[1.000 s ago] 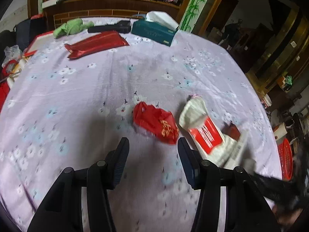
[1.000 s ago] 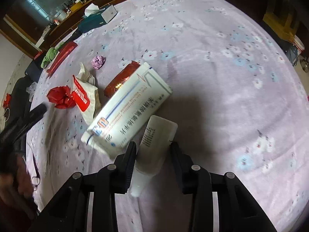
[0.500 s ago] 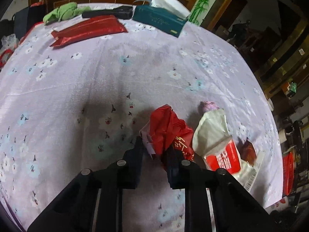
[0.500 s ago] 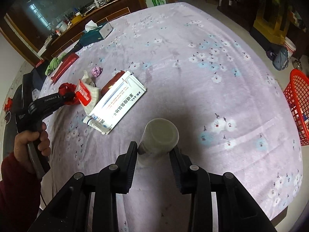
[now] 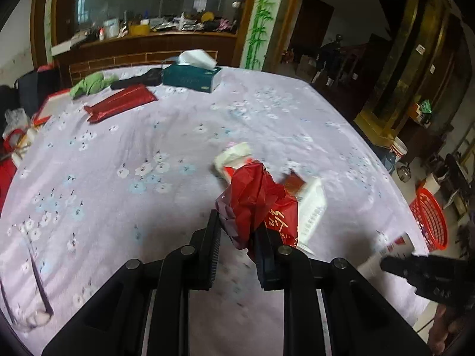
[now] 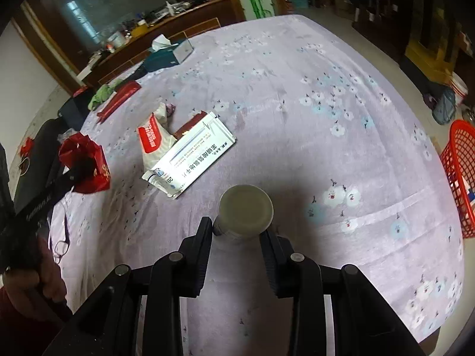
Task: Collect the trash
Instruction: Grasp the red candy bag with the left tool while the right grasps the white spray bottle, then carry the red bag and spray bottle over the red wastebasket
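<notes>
Left claw point(image 5: 236, 231): clamped on crumpled red bag point(image 5: 261, 198), lifted off the table point(image 5: 148, 148). Right claw point(image 6: 237, 231): clamped on white tube point(image 6: 245, 211), long axis along the fingers, cap end pointing forward. Only in right view: flat white box point(image 6: 193, 160) ahead-left, long axis diagonal, beside red-and-white pack point(image 6: 154, 136). Far right: red basket point(image 6: 460, 178), something inside, unclear what. Only in left view: tissue box point(image 5: 191, 77), far ahead.

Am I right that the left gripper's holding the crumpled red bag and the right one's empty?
Not quite. The left gripper does hold the crumpled red bag, but the right gripper is not empty: the right wrist view shows it clamped on a white tube.
</notes>
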{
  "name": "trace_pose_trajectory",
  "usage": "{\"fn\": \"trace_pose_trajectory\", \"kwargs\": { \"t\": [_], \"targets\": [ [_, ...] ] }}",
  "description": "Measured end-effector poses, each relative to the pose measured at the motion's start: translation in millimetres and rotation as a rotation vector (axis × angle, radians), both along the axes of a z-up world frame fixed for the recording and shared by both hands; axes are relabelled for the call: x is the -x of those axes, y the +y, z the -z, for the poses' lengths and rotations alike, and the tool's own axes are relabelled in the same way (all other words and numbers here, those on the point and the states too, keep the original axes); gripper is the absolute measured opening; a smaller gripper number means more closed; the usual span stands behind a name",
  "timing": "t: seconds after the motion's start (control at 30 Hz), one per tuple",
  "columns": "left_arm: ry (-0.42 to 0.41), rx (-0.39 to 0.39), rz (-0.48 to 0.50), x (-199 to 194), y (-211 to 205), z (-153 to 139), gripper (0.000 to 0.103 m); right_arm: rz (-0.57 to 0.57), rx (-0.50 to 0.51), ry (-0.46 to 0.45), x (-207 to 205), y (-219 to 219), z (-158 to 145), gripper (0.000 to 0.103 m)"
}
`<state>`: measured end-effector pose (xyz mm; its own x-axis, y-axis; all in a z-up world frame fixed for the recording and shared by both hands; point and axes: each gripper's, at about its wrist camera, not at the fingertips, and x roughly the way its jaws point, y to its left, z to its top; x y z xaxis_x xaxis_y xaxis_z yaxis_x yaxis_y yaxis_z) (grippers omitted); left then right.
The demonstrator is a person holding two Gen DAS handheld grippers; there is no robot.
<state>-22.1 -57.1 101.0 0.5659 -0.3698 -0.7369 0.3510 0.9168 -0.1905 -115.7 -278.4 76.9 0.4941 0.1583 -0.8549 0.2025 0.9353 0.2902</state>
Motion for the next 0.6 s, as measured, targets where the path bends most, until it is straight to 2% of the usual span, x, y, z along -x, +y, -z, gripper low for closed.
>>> {"fn": "trace_pose_trajectory", "kwargs": {
  "t": [0.27,0.6],
  "targets": [
    [-0.018,-0.016,0.073,45,-52,-9,0.019,-0.015,0.006,-0.052,21,-22,-16,0.034],
    [-0.046,-0.081,0.136,72,-108,-15,0.019,0.001,0.038,-0.1,43,-48,-29,0.035]
  ]
}}
